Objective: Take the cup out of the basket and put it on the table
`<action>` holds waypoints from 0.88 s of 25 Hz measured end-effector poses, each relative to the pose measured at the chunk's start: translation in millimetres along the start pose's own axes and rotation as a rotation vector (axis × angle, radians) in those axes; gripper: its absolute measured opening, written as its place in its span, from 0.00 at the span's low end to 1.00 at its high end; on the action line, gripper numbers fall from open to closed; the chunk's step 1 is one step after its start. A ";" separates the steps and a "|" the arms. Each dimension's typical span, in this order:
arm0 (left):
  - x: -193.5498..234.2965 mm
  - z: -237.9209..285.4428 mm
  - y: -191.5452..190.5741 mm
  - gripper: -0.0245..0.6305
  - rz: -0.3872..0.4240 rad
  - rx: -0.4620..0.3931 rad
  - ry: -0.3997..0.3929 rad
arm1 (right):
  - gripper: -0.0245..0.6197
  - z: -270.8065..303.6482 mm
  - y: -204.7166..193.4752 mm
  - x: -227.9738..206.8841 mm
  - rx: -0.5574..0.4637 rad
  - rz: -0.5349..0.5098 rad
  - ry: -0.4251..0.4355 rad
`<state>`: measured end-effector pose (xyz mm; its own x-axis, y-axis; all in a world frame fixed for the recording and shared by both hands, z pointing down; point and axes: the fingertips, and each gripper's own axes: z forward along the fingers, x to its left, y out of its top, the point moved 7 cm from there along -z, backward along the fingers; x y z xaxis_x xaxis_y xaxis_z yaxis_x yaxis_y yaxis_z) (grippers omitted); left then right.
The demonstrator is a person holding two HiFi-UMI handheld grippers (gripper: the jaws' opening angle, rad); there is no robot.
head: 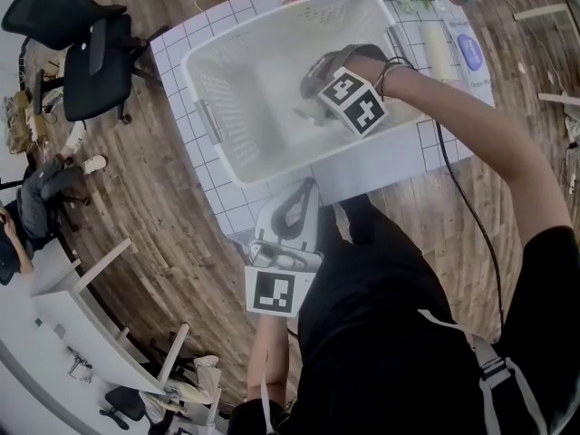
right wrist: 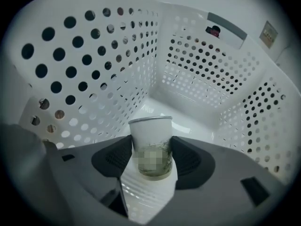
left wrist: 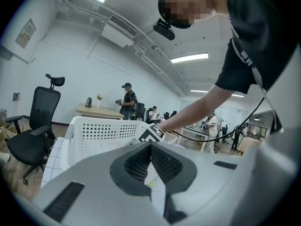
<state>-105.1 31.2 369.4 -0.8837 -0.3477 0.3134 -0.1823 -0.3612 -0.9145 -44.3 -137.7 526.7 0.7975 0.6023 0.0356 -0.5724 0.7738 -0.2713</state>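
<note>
Gridded tabletop (head: 186, 53) carries the white basket (head: 272, 27). Inside it, toward 3 o'clock, the right tool (right wrist: 151, 157) is clamped on the cup (right wrist: 151, 135). At 6 o'clock, the left tool (left wrist: 151, 147) hangs with jaws together, empty.

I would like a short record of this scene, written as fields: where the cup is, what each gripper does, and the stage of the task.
cup: white cup with a faint green pattern, inside the basket
basket: white perforated plastic basket, on the grid-covered table
right gripper: inside the basket, jaws closed on the cup's sides
left gripper: outside the basket, jaws together, empty
stage: cup gripped, not yet out of the basket
</note>
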 end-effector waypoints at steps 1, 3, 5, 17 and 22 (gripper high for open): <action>0.1 -0.1 0.4 0.05 0.002 -0.002 0.001 | 0.47 -3.5 0.6 -2.2 -0.009 0.010 -0.013; -0.6 -0.5 1.6 0.05 0.003 -0.009 0.000 | 0.47 -12.7 2.1 -6.9 -0.031 0.034 -0.044; -2.5 -0.7 4.0 0.05 0.003 -0.018 -0.004 | 0.47 -24.1 2.5 -11.3 -0.052 0.066 -0.071; -1.7 -3.6 23.4 0.05 0.048 -0.058 0.013 | 0.47 -127.0 24.3 -32.1 -0.443 0.438 -0.265; 6.4 -4.0 30.0 0.05 0.112 -0.071 0.015 | 0.47 -156.4 34.0 -24.8 -0.548 0.512 -0.324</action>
<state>-118.0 21.6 342.9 -0.9064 -0.3695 0.2045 -0.1112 -0.2585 -0.9596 -53.7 -157.0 366.1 0.3191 0.9471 0.0332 -0.6095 0.2320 -0.7581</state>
